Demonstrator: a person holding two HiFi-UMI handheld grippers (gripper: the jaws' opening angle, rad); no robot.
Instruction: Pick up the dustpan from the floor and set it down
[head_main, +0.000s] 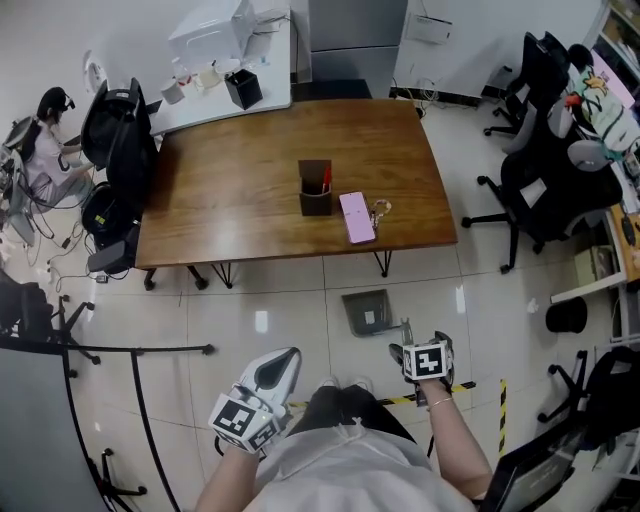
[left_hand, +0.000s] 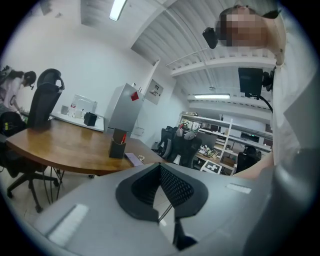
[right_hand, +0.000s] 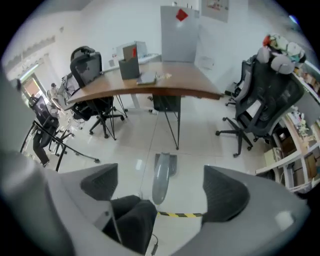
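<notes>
Dustpan (head_main: 368, 312) lay on the floor (head_main: 290, 310): likely light, rigid, slick plastic; grab the handle (right_hand: 159, 187). Right gripper (head_main: 408, 350) fingers were wide apart, empty; left gripper (head_main: 280, 368) fingers were closed, empty.

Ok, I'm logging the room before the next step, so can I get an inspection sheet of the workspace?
Surface: glossy tiled floor, with a yellow-black tape strip on it.
Job's things: grey dustpan lying on the floor near the table, clear of both grippers.
Clutter: wooden table holds a pen holder, a pink flat item and keys.
Grippers: left hand-held gripper shut, empty; right hand-held gripper open, empty, aimed at the dustpan.
Cables: loose cables on the floor at far left.
Surroundings: office chairs; seated person at left.
</notes>
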